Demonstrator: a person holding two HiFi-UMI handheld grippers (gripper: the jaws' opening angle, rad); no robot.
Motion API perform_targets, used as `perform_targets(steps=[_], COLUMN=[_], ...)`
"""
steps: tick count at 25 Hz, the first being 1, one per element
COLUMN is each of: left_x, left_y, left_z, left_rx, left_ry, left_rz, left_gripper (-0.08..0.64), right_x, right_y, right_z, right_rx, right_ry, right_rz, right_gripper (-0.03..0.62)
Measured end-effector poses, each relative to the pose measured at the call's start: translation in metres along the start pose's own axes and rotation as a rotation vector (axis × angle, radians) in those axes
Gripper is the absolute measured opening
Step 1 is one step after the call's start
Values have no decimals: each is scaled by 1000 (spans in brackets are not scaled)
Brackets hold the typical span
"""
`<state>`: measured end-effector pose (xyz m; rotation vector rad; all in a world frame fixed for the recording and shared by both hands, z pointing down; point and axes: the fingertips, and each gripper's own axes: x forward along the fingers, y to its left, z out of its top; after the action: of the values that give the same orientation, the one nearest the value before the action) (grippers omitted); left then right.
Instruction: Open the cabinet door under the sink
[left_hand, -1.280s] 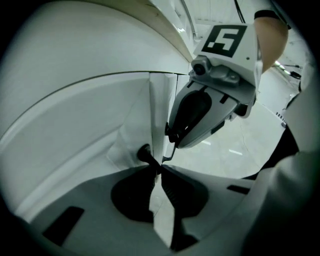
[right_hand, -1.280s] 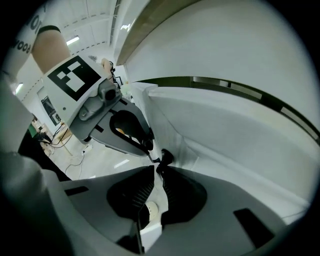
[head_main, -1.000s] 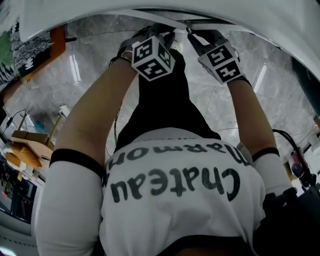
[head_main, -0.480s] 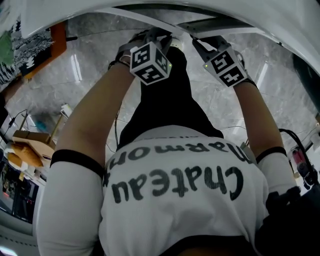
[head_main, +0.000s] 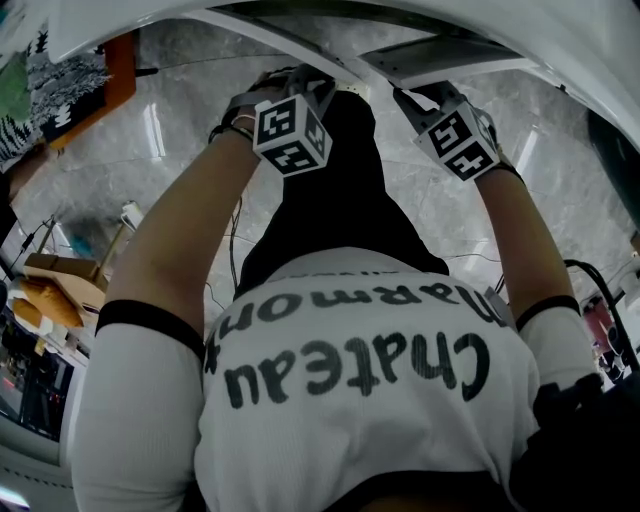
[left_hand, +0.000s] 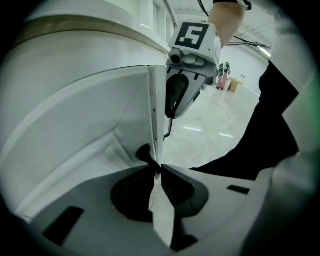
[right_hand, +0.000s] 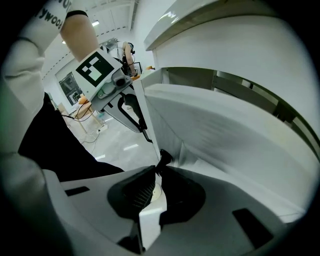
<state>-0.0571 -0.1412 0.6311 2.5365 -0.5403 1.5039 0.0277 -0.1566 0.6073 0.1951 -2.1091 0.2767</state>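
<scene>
1. Grey marble floor (head_main: 170, 150) fills the background beneath a person bent forward at the cabinet. A white overhang (right_hand: 225, 25) sits above both claws.
2. Left claw (left_hand: 156, 169): the jaws are nearly together and pinch the thin free edge of the left door (left_hand: 110, 120). Its panel runs off to this claw's left.
3. Right claw (right_hand: 159, 169): the jaws have just been closing, and the pads press on the free edge of the right door (right_hand: 225, 130). Its panel spreads away to this claw's right.
4. We judge both doors ajar but not wide. The step in hand is swinging them out and apart.
5. To do it well, we would:
   - keep each pinch square on its edge;
   - let each claw follow its door's arc about the hinge instead of hauling straight back;
   - avoid twisting the wrist, since an edge this thin could slide out of the pads;
   - part the claws early, as they sit just beside each other.
6. What each view adds:
   - The head view alone shows the two door tops splaying away from the claws, but the marker cube on the left claw (head_main: 290, 133) and its twin hide the fingertips.
   - Only the gripper views show the pinches, and each shows the other claw just across the door edge.
   - We see the hinges in no view.
</scene>
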Motion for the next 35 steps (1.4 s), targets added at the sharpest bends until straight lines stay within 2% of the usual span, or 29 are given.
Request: perform_targets(steps=[3,8,11,15,30,35], left_x=[-1,-5,-9,-14,-39,-54], left_y=[-8,-17,-21,-28,-55,-65], left_z=[-3,-15,-20,-30,-77,-101], left_rx=[67,86,138,170,206,209], left_ry=[31,46,72,105,174,215], left_rz=[-1,-20,-30,-39,-87,-140], left_gripper=[35,35,35,35,35,35], right_x=[-4,-7,-11,-15,-30,-35], right_y=[6,15,18,23,40,44], right_z=[-11,-24,-26,-36,-70,-81], right_rx=[-19,-42,-43,-42,-102,-117], right_ry=[6,20,21,43,123,146], right_rz=[9,19,22,28,44,53], right_gripper=[32,32,33,32,34,34])
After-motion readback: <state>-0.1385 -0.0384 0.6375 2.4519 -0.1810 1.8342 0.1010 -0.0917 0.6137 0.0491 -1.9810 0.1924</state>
